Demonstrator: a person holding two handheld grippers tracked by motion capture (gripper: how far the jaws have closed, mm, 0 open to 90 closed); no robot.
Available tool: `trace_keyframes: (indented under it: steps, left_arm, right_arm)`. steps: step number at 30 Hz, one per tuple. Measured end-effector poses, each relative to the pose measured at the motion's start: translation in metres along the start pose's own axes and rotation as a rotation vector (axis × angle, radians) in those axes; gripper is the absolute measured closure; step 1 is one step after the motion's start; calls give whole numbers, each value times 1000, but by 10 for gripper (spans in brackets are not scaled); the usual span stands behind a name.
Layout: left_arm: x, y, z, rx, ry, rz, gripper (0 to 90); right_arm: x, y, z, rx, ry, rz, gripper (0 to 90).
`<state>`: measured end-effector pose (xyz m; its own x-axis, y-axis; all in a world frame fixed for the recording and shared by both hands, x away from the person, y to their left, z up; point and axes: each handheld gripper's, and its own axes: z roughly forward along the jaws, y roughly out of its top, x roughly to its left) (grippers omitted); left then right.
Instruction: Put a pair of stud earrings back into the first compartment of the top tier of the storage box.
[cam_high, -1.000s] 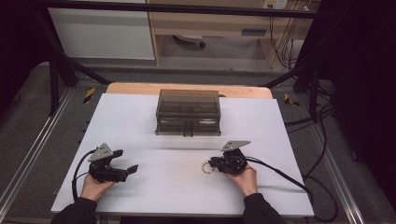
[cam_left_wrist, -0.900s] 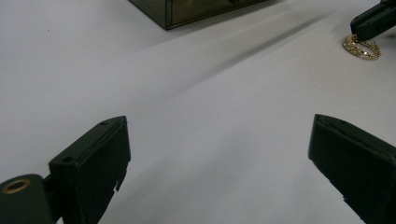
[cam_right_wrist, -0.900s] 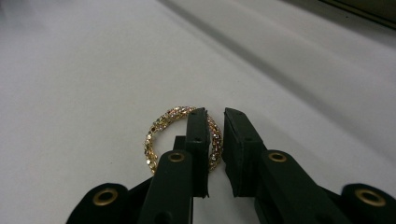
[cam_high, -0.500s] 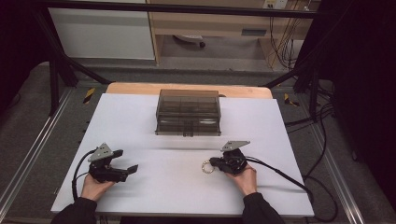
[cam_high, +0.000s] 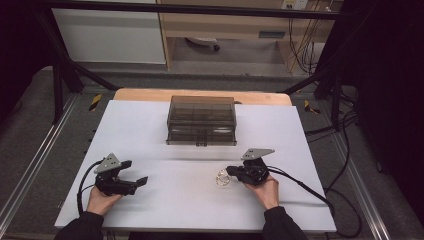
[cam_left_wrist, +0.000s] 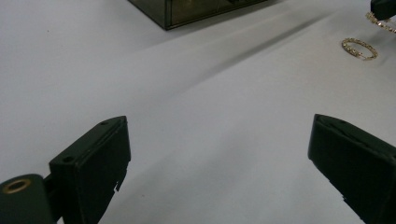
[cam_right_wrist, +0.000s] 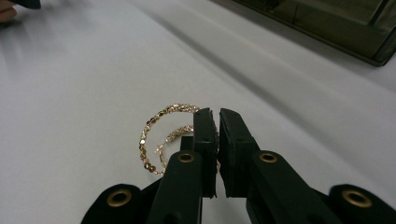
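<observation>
Glittering gold metal hoop earring (cam_right_wrist: 154, 140), smoky translucent plastic box (cam_high: 201, 120), matt white table (cam_high: 150, 135).

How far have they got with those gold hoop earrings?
Just starting. The right gripper has closed on one gold hoop earring; the second hoop lies on the white table. The left gripper waits open. The smoky box looks shut, likely their destination.

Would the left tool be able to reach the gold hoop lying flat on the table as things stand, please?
Probably yes: the left tool is open, and bare white table lies between it and the flat gold hoop. The right tool, nearby, grips another hoop.
</observation>
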<state>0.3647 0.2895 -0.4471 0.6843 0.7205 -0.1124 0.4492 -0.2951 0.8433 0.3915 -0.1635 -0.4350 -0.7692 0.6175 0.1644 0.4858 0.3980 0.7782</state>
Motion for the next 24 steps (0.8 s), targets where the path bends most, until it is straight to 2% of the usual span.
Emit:
trace_keyframes:
  steps: [12,24]
  left_arm:
    - [0,0,0,1,0,-1,54]
    - [0,0,0,3,0,1,54]
  right_arm:
    - [11,19,-16,-47,7,-21,861]
    - [23,42,-14,-67,15,-42,861]
